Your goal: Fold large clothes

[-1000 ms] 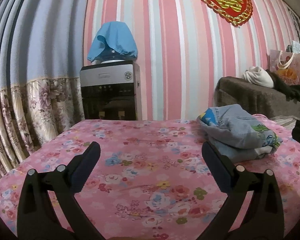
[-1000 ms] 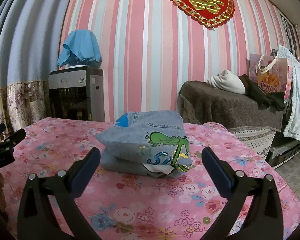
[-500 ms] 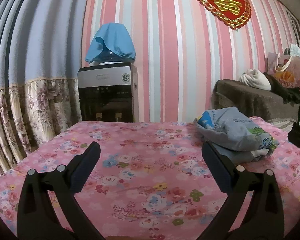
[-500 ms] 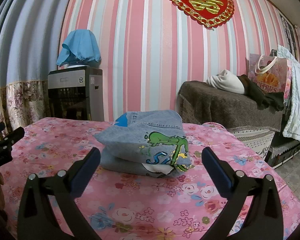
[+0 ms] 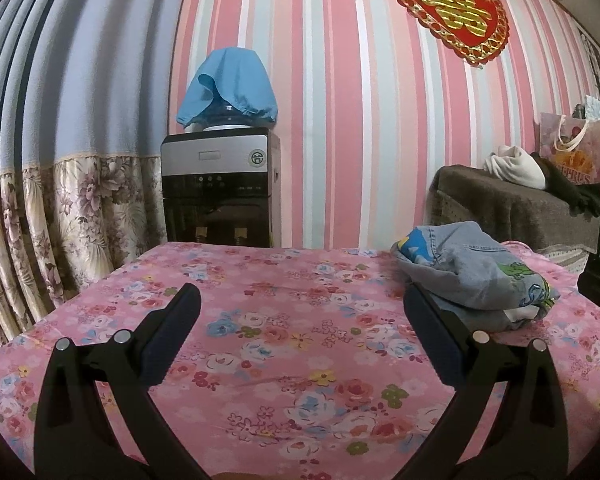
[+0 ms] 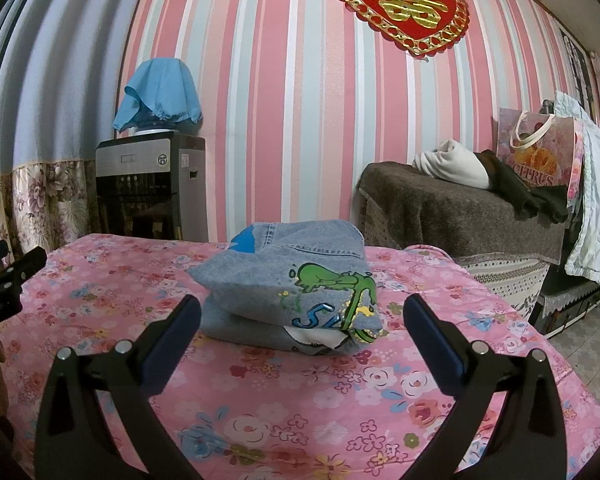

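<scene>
Desk (image 6: 440,408) under pink floral cloth, we see only one garment on it; denim garment (image 6: 292,280) folded into compact stack, desk's far right part, we judge fold done; right gripper (image 6: 302,330) just before it, left gripper (image 5: 300,318) off left, fingers spread wide, both empty

The left gripper (image 5: 300,312) is matte black plastic, with two angular, tapering fingers (image 5: 172,320) faced by dark blue pads and round silver screws at the joints. The right gripper (image 6: 300,312) has the same build, pads and screws.
</scene>
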A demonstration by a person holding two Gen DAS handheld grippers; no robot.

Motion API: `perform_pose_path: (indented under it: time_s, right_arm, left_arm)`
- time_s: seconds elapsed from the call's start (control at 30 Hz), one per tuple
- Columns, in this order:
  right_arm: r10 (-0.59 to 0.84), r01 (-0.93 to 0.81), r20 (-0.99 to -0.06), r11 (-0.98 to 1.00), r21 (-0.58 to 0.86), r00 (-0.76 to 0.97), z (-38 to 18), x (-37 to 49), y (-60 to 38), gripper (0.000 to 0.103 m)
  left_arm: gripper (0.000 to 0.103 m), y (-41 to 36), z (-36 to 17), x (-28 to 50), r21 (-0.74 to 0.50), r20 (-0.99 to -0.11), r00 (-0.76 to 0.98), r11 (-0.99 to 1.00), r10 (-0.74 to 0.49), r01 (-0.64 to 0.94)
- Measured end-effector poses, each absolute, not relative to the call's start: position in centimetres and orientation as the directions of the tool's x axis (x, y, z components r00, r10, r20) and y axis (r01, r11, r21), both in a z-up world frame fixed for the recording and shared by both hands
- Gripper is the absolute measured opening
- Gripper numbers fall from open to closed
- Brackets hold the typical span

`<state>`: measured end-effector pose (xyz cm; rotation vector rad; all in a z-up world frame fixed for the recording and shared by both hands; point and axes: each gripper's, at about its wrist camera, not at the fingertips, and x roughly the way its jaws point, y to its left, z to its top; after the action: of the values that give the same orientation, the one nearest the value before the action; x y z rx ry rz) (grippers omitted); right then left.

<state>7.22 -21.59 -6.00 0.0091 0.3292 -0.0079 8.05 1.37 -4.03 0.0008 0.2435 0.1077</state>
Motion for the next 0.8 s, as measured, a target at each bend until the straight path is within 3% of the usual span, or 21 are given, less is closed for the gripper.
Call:
perform_pose_path:
  time_s: [0.8]
  right_arm:
    - [-0.011, 0.016, -0.33, 1.0, 0.014, 0.944, -6.11, 7.08, -21.93, 0.101]
  left_arm:
    - [0.1, 1.11, -4.37, 8.37, 0.012, -0.268, 0.958, 0.995, 0.102, -0.103]
